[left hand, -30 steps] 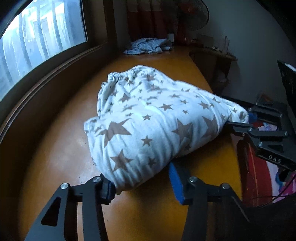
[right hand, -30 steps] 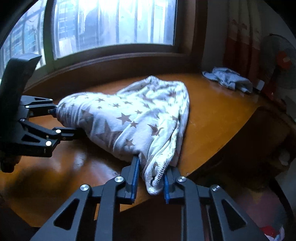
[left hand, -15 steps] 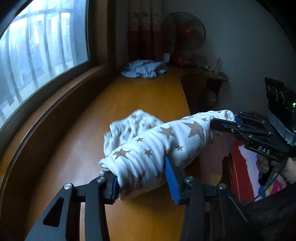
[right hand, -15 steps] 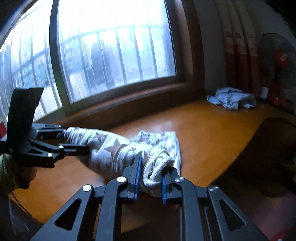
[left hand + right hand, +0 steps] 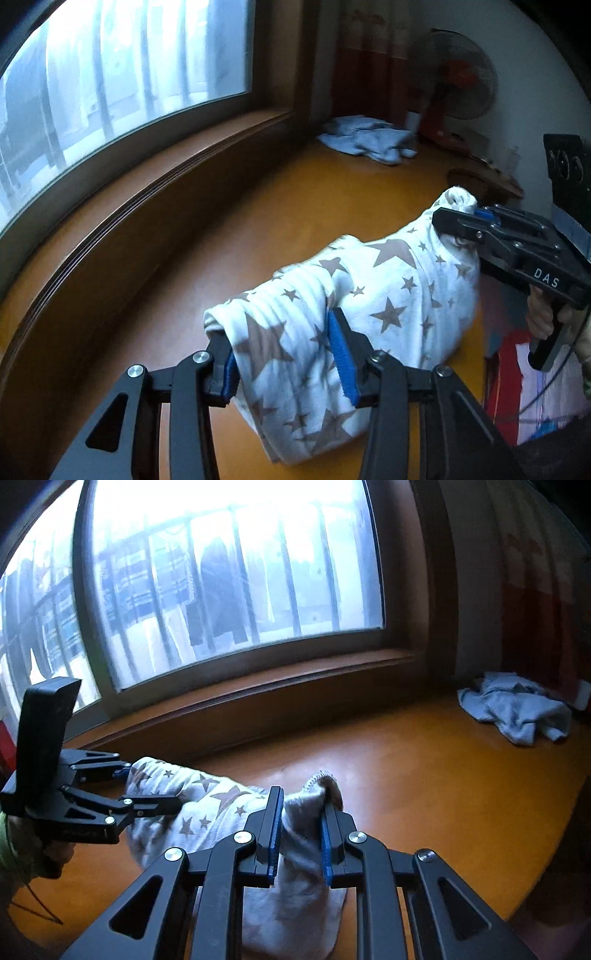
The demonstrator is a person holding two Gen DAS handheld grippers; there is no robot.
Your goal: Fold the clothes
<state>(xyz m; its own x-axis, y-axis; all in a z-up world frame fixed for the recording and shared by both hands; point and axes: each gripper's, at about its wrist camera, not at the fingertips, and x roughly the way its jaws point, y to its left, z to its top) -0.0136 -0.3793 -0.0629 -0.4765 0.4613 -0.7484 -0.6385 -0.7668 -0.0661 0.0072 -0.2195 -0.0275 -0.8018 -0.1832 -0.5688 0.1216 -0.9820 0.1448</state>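
Right up close, the star-print garment [image 5: 388,295] is clamped at one bunched end by the left gripper [image 5: 286,356], with both blue pads [image 5: 341,354] pressed into the white fabric and a fold of cloth hanging down below them. The other end is pinched by the right gripper [image 5: 299,834], whose jaws are squeezed onto a thick wad with a stitched hem poking up above them. So the garment is strung between the two grippers, held up off the orange wooden table [image 5: 295,206], sagging a bit in the middle; whether the lowest fold is touching the wood can't really be told. In the left wrist view the right gripper [image 5: 476,214] is seen at the right with a hand [image 5: 543,314] wrapped round its handle, and in the right wrist view the left gripper [image 5: 125,786] is seen at the left edge. Farther back, a crumpled light blue cloth [image 5: 369,142] is left lying on the far end of the table, well apart from the garment. A red standing fan [image 5: 458,77] is parked behind it by the red curtain [image 5: 369,59], and the barred window [image 5: 229,583] is run along the table's far side.
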